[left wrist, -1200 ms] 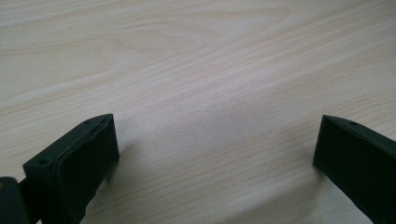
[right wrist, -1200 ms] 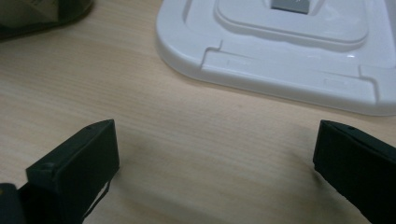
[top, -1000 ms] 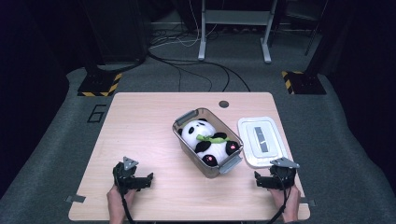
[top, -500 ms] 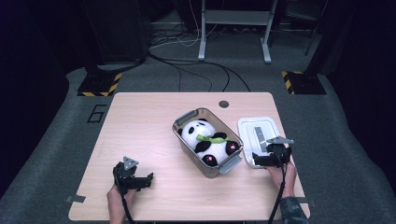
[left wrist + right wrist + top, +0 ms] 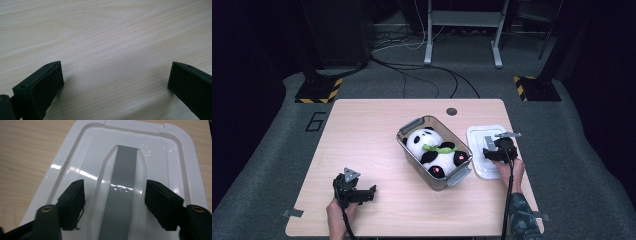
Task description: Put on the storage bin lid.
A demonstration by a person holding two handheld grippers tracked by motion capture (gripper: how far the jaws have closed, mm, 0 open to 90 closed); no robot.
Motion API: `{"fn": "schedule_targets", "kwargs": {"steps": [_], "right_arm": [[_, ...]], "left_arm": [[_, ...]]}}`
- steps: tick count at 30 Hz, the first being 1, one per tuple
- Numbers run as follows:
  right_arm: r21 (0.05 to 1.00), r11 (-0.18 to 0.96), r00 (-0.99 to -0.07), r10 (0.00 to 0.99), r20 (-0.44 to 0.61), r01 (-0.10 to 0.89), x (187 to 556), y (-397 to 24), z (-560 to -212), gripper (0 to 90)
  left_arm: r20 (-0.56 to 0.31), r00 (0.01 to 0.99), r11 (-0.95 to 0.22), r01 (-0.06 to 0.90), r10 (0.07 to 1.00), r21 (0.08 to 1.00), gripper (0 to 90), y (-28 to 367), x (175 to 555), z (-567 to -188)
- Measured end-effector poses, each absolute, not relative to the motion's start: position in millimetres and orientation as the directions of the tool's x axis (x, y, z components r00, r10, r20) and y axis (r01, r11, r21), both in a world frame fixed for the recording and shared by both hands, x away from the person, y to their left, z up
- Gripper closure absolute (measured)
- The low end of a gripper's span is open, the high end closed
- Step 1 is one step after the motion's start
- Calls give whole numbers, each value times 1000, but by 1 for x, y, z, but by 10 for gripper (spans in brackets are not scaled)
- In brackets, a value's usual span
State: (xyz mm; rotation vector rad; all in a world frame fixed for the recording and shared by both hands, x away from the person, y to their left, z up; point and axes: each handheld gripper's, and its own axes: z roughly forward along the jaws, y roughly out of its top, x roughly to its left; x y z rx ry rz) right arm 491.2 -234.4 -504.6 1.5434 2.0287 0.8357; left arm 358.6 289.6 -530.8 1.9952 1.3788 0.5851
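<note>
A white lid (image 5: 478, 136) with a grey handle strip (image 5: 125, 170) lies flat on the table, right of a clear bin (image 5: 411, 125). A panda plush (image 5: 426, 142) lies in the bin with a green piece (image 5: 441, 148) on it. My right gripper (image 5: 492, 149) is low over the lid (image 5: 82, 150). Its jaws have just been closing and stand on either side of the handle strip, with a gap still visible on the left side. My left gripper (image 5: 369, 192) rests near the table's front left, its jaws wide apart over bare wood (image 5: 115, 72).
The wooden table (image 5: 372, 130) has a small round cap (image 5: 451, 111) near its far edge. The bin's grey latches stick out at both ends (image 5: 460, 176). Dark floor with cables, stands and striped bases surrounds the table.
My right hand has moved from the table's front right edge forward onto the white lid. The left hand has stayed where it was.
</note>
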Motion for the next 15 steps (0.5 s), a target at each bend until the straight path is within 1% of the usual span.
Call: {"fn": "schedule_targets", "kwargs": {"steps": [1, 3, 4, 6, 7, 10, 11, 15], "right_arm": [[695, 173, -268, 963, 31, 698, 493, -235, -504, 371], [692, 153, -262, 964, 53, 705, 497, -236, -503, 444], [695, 153, -263, 963, 54, 703, 499, -237, -503, 463], [692, 137, -235, 971, 49, 709, 500, -236, -504, 535], [696, 150, -238, 971, 31, 702, 500, -236, -505, 546], [697, 149, -230, 973, 23, 701, 500, -236, -505, 587], [695, 145, -219, 975, 18, 704, 499, -236, -505, 634], [700, 148, -212, 977, 5, 698, 499, -234, -504, 647]], "left_arm": [[4, 352, -248, 653, 936, 715, 0, 290, 359, -531], [3, 352, -249, 655, 936, 713, 0, 290, 358, -531], [3, 351, -248, 655, 936, 714, 0, 290, 358, -531], [4, 352, -249, 654, 936, 715, 0, 290, 359, -531], [4, 351, -248, 655, 936, 714, 0, 290, 358, -531], [4, 351, -248, 655, 936, 714, 0, 290, 358, -531], [4, 351, -249, 655, 936, 714, 0, 290, 358, -531], [4, 351, -249, 655, 936, 713, 0, 290, 358, -531]]}}
